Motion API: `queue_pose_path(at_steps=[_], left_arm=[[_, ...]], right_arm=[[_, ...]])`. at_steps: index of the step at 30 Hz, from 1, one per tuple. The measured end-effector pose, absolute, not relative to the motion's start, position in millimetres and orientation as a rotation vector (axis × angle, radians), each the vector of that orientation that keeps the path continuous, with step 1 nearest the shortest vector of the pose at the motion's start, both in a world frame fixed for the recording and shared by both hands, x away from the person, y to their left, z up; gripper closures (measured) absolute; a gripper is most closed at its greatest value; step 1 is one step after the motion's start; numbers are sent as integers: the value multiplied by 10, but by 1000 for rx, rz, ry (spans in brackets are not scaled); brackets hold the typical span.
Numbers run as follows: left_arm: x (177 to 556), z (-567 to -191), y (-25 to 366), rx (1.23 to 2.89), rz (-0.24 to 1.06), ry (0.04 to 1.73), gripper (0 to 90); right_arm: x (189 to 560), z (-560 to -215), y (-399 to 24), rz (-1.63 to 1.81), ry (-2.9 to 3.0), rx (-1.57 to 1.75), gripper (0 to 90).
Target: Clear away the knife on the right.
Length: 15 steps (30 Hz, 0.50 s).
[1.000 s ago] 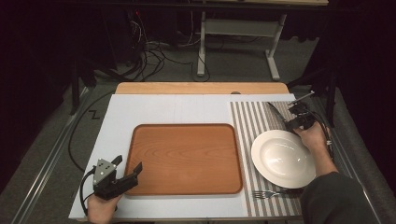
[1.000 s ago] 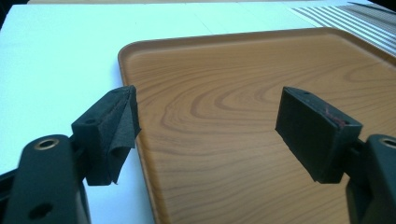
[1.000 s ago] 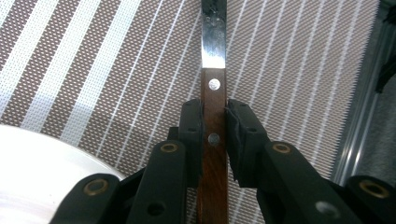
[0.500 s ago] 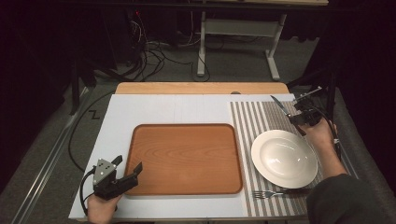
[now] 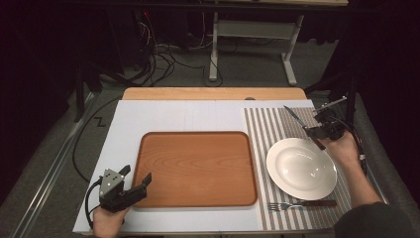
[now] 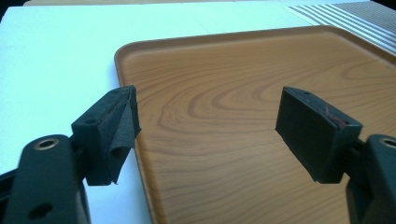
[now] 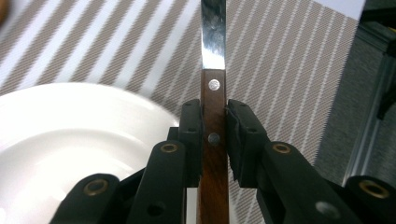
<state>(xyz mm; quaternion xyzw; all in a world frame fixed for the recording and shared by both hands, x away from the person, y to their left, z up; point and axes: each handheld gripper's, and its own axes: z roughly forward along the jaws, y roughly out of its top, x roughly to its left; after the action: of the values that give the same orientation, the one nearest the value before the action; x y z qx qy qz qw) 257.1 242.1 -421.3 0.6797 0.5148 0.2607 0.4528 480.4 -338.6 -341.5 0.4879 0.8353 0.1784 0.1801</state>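
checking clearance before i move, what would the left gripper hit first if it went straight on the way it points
The wooden tray. The left gripper stands open, low over the tray's near corner, aimed across its bare surface. Depth is unclear, but nothing else lies ahead before the tray.

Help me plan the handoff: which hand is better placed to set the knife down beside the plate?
Right. The right gripper is shut on the knife by its wooden handle, just past the plate. The left gripper sits open at the tray's near left corner, far from both.
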Motion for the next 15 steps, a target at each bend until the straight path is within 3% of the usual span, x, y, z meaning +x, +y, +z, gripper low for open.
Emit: queue_pose_path(at_steps=[15], left_arm=[[2562, -4208, 2436, 1662, 651, 1283, 225]], right_arm=[[4332, -3394, -3135, 667, 2445, 1247, 777]])
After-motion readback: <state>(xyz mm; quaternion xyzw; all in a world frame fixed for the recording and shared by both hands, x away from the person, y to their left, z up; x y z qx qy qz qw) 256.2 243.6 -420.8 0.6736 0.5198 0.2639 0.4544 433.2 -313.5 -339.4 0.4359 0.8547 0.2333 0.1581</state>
